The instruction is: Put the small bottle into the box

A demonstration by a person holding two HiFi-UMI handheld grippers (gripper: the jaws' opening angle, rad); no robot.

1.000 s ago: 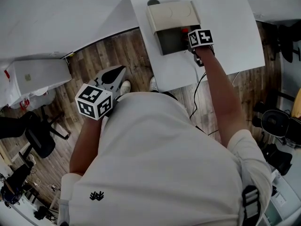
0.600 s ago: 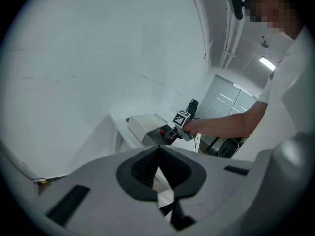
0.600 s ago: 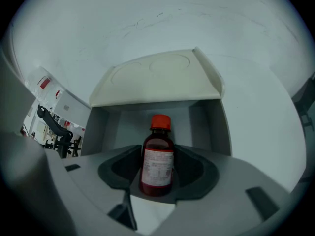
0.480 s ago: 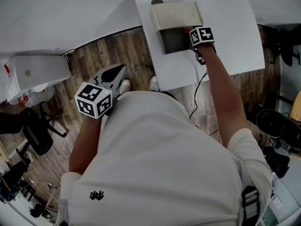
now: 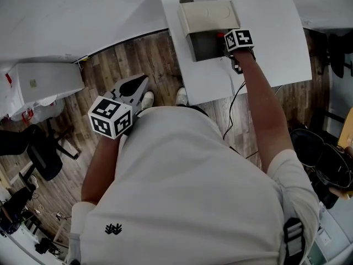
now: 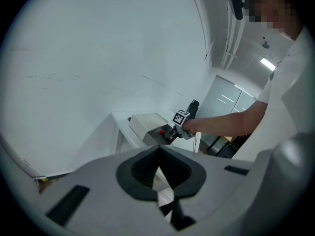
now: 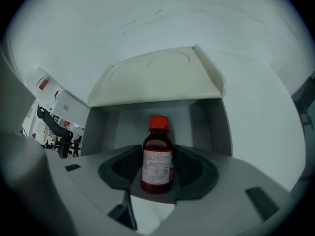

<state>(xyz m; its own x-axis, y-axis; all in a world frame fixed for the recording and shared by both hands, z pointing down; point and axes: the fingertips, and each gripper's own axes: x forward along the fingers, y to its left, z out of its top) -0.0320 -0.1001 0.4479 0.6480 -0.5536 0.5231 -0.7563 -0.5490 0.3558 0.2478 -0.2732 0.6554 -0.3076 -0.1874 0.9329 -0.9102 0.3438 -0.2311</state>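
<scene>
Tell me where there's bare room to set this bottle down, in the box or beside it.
The box interior looks bare from side wall to side wall, behind the bottle clamped in the right gripper. On the table, the wide patch right of the box is free; the strip left of it is narrow. Crowded at the box mouth.

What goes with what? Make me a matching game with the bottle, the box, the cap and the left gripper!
Things:
1. bottle
2. box
3. left gripper
4. cap

Place, colour or state:
A. red
B. shut, holding nothing
C. gripped by the right gripper
D. open, on the table

Pairs: 1-C, 2-D, 3-B, 4-A
</scene>
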